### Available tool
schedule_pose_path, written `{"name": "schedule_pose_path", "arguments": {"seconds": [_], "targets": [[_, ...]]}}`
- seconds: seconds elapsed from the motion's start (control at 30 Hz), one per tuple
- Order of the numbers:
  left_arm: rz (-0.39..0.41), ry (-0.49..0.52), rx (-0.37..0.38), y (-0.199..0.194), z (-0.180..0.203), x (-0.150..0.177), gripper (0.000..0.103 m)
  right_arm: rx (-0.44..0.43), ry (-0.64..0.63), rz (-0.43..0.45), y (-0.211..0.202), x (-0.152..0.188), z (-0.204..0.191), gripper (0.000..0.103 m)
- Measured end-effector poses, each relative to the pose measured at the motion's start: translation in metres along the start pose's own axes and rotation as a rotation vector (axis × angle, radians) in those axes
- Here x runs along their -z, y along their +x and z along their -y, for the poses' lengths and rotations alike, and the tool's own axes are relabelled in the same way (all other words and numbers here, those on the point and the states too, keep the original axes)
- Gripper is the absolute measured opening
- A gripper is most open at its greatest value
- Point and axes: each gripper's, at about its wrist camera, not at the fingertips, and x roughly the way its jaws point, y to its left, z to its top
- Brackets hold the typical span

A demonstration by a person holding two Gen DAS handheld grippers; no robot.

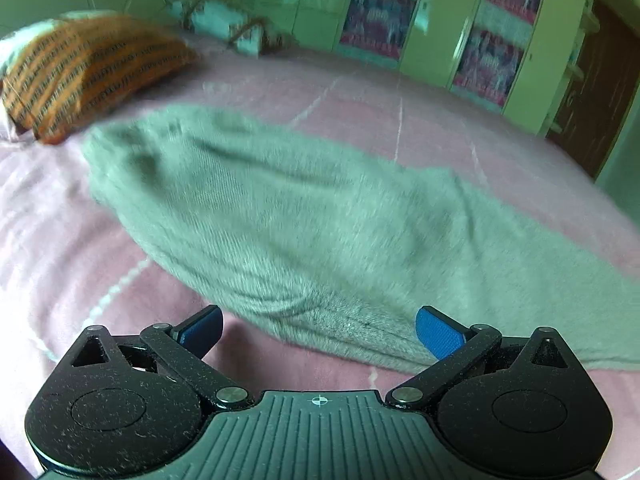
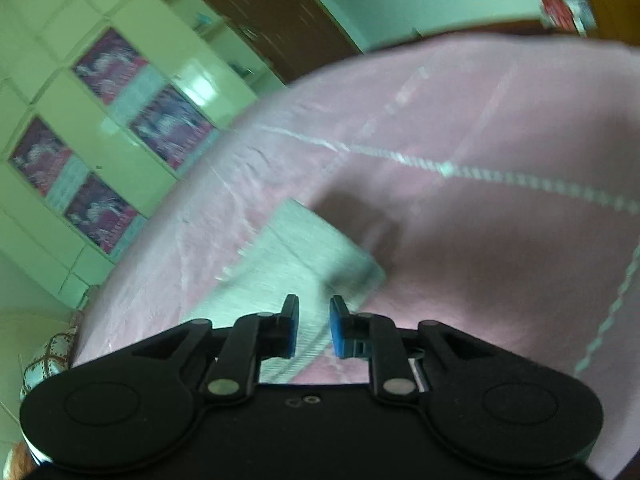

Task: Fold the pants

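Fig.: grey pants [image 1: 280,216] lie flat on pink bed [image 1: 60,240], nr orange pillow [image 1: 80,72]. Soft, light, limp; prob. best pinched at hem/waistband edge. Left gripper [image 1: 320,332] wide open, empty; right gripper [image 2: 314,326] slightly apart over cloth, w/ nothing pinched.

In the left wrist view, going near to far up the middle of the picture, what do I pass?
Left gripper, open, then the grey-green pants spread on the pink bedspread, then the green wardrobe at the far wall.

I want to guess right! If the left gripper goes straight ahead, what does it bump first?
Most likely the green pants, lying on the pink bed cover right ahead of the open left gripper.
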Motion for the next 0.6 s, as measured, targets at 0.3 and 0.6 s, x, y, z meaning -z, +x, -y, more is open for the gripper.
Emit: {"name": "schedule_pose_path", "arguments": {"seconds": [0.3,0.6], "targets": [[0.136,0.086,-0.022,-0.003,0.010,-0.056,0.096,-0.243,-0.363,-0.221,0.052,0.058,-0.154,0.010],[-0.110,0.183,-0.148,0.104,-0.003,-0.089,0.096,-0.379,-0.574,-0.433,0.095,0.153,-0.278,0.014]]}}
